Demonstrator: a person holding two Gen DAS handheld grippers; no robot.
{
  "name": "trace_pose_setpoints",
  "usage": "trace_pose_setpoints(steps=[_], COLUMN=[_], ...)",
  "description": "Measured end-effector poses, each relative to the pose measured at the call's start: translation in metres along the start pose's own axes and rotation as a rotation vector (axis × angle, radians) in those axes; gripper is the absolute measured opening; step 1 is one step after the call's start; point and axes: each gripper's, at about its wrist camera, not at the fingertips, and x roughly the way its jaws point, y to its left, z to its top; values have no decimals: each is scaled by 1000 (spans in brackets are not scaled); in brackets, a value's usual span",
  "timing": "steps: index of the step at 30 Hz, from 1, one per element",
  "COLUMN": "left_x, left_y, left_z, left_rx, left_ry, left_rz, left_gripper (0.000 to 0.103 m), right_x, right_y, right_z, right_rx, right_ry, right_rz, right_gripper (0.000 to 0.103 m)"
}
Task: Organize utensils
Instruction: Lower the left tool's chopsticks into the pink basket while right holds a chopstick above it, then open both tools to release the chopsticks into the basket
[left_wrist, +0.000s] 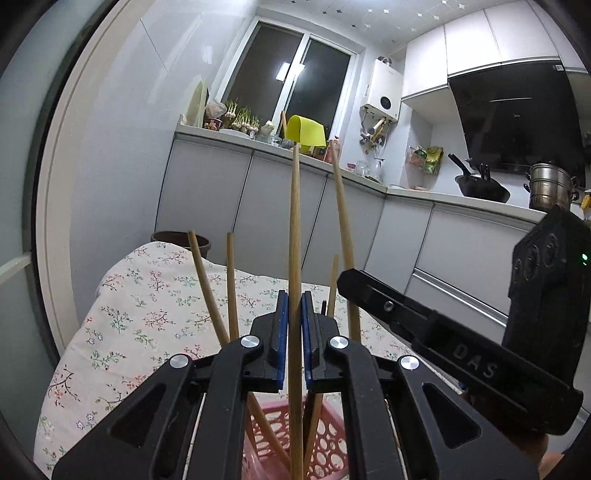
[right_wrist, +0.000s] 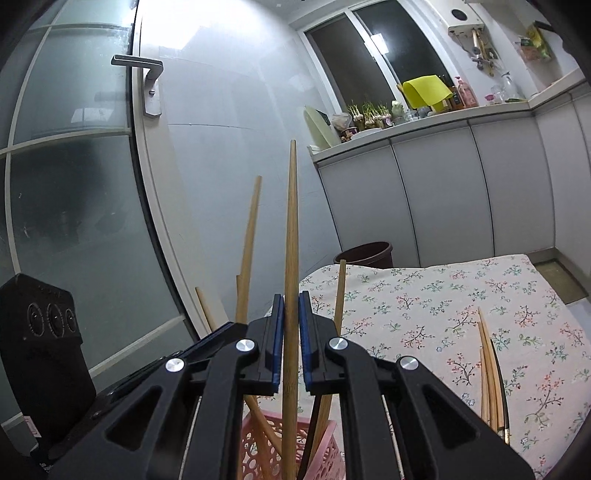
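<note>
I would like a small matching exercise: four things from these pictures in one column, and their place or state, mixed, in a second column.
1. left gripper
2. pink basket
3. loose chopsticks
4. yellow sheet

a. on the counter under the window
b. shut on one chopstick
c. lying on the floral cloth
d. holding upright chopsticks

Pairs: 1-b, 2-d, 3-c, 4-a

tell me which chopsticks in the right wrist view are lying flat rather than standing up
The bundle of chopsticks on the floral cloth at the right. The others stand upright in the pink basket.
</note>
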Motion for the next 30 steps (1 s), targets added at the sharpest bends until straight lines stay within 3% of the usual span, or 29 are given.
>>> trace_pose_setpoints(steps=[18,30], left_x=[-10,-18], left_y=[2,3], left_z=[-13,6], left_rx=[36,-8], left_ry=[83,164], left_rz=[17,20], left_gripper=[7,11], right_x=[1,3], right_y=[-1,-2], right_z=[-10,-15], right_rx=[8,30], right_ry=[5,3], right_rz=[0,12], right_gripper=[8,9])
